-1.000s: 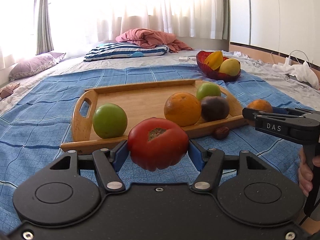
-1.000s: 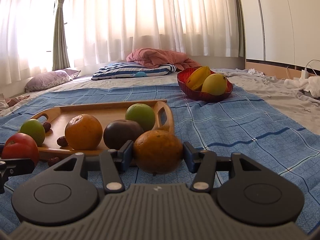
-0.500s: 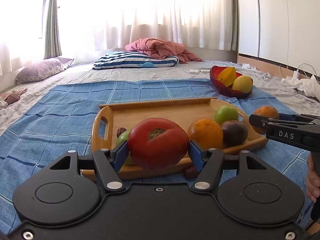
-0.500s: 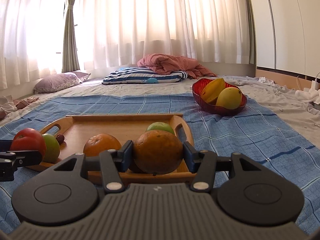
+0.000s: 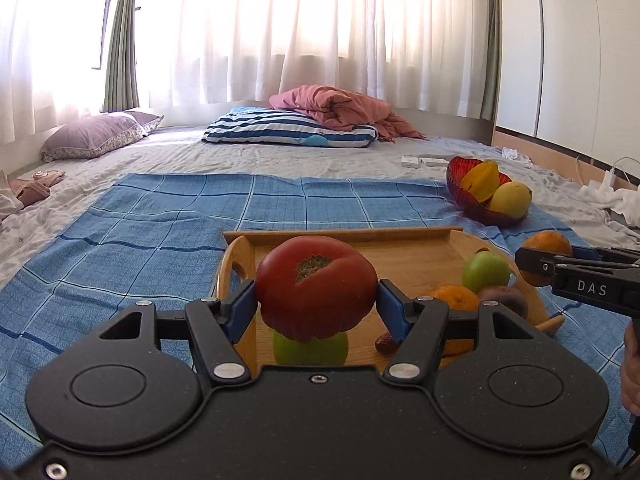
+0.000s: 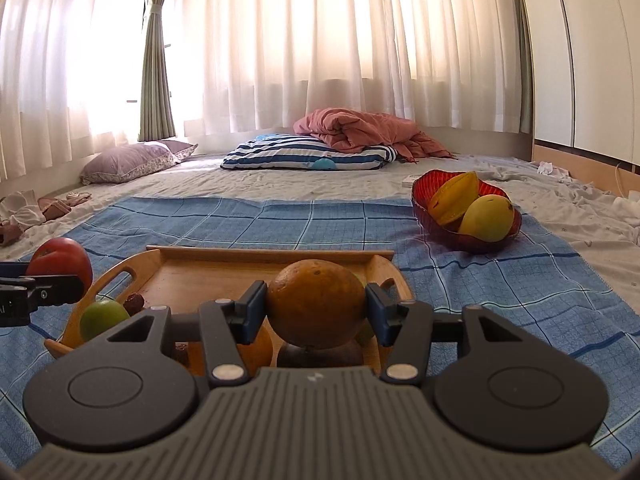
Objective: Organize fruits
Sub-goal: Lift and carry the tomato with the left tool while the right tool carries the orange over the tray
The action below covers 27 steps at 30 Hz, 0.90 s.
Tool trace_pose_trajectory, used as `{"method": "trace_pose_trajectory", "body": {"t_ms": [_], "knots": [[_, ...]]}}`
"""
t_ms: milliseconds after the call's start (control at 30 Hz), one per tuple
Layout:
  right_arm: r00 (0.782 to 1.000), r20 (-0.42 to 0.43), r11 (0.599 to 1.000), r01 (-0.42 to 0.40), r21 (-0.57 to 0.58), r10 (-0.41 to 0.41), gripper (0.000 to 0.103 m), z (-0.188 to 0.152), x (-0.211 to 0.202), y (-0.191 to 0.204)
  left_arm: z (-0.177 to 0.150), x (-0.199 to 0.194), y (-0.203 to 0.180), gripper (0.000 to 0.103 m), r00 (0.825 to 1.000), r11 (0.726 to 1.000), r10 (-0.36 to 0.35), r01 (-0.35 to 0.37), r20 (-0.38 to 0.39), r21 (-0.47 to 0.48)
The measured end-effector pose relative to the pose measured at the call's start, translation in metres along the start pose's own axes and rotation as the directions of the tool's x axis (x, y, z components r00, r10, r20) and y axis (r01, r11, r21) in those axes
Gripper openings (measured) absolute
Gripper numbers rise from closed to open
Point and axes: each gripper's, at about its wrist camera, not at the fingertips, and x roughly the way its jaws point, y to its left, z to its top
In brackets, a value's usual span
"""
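Observation:
My left gripper [image 5: 316,304] is shut on a red tomato [image 5: 316,286] and holds it above the near left part of the wooden tray [image 5: 400,248]. My right gripper [image 6: 316,312] is shut on an orange [image 6: 316,304] above the tray's [image 6: 224,272] near right part. On the tray lie a green fruit [image 5: 485,271], another orange [image 5: 456,296], a dark purple fruit [image 5: 505,300], a second green fruit [image 5: 310,346] under the tomato, and brown dates [image 5: 386,344]. The right gripper and its orange [image 5: 546,246] show at the right of the left wrist view.
A red glass bowl [image 6: 424,196] with a starfruit [image 6: 454,198] and a mango [image 6: 486,218] stands at the far right on the blue checked blanket [image 6: 280,220]. Pillows and a pink quilt [image 6: 360,126] lie at the back by the curtains.
Both grippers have risen and moved forward over the tray, each still holding its fruit. The tray now sits lower and closer in both views.

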Motion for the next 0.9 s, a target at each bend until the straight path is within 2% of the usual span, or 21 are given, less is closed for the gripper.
{"method": "trace_pose_trajectory", "body": {"t_ms": [200,900], "knots": [[1.0,-0.023,0.999,-0.008,0.043,0.009,0.057,0.012,0.013,-0.008,0.008,0.012,0.006,0.063,1.0,1.0,0.003,-0.003,-0.007,-0.01],[0.995,-0.093,0.998,-0.033,0.057,0.038,0.057,0.038,0.058,-0.003,0.033,0.064,0.031,0.063,0.997,0.996,-0.012,0.005,-0.081,-0.094]]}}
